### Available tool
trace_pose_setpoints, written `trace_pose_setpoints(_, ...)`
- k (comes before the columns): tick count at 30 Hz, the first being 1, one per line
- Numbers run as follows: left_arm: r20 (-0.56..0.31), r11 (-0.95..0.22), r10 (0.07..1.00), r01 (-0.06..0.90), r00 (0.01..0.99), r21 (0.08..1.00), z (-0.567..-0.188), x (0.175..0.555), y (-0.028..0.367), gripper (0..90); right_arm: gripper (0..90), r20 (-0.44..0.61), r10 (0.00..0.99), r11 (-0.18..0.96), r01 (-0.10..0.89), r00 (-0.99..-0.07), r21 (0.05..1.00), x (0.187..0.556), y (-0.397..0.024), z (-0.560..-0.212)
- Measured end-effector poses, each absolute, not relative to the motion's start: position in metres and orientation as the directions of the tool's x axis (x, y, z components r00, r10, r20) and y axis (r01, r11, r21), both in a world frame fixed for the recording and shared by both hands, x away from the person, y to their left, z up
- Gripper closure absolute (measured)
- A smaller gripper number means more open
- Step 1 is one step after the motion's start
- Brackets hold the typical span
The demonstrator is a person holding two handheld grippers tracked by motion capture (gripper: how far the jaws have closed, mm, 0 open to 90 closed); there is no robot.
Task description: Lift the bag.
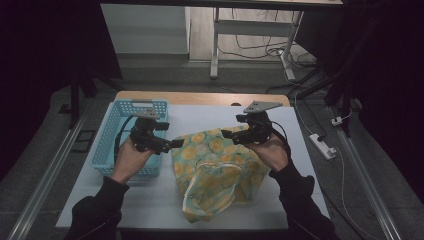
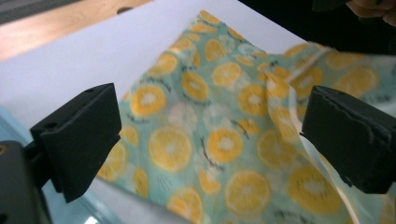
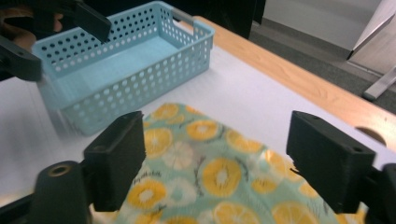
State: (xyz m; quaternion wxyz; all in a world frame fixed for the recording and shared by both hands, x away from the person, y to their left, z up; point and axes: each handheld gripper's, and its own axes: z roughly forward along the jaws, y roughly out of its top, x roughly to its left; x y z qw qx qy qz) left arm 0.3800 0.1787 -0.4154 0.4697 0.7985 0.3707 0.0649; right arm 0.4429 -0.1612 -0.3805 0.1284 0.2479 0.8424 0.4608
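Cloth (image 1: 216, 167) printed with orange slices lies rumpled on the white surface (image 1: 200, 117), just right of a blue basket (image 1: 112, 132). Left gripper (image 1: 172, 144) hangs over the cloth's left edge and right gripper (image 1: 226, 134) over its far right corner, each with jaws spread wide and nothing between the pads. From the right gripper view, the basket (image 3: 135, 70) stands beyond the cloth (image 3: 210, 177), with wood edge (image 3: 299, 81) behind.

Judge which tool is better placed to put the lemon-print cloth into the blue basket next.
Left, probably. The left tool hangs open at the cloth edge nearest the basket; the right tool, also open, is at the far corner.
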Motion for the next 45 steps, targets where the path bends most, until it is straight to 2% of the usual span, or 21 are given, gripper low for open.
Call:
trace_pose_setpoints(7,-0.248,-0.274,0.663,0.537,0.706,0.798,-0.433,0.351,0.195,0.0,13.2,-0.007,0.564,0.449,0.300,-0.825,0.841,0.426,-0.183,-0.399)
trace_pose_setpoints(14,-0.209,-0.294,0.698,0.540,0.685,0.789,-0.449,0.321,0.208,0.0,6.9,0.004,0.596,0.446,0.334,-0.803,0.830,0.411,-0.206,-0.417)
trace_pose_setpoints(25,-0.230,-0.266,0.740,0.589,0.632,0.763,-0.473,0.274,0.230,0.0,0.9,0.013,0.660,0.419,0.383,-0.751,0.823,0.380,-0.243,-0.431)
trace_pose_setpoints(33,-0.272,-0.204,0.762,0.616,0.588,0.761,-0.488,0.245,0.247,0.0,0.1,0.030,0.719,0.376,0.426,-0.694,0.823,0.358,-0.275,-0.448)
trace_pose_setpoints(45,-0.202,-0.215,0.833,0.638,0.515,0.739,-0.508,0.217,0.262,0.0,0.0,0.017,0.757,0.394,0.477,-0.653,0.786,0.323,-0.303,-0.484)
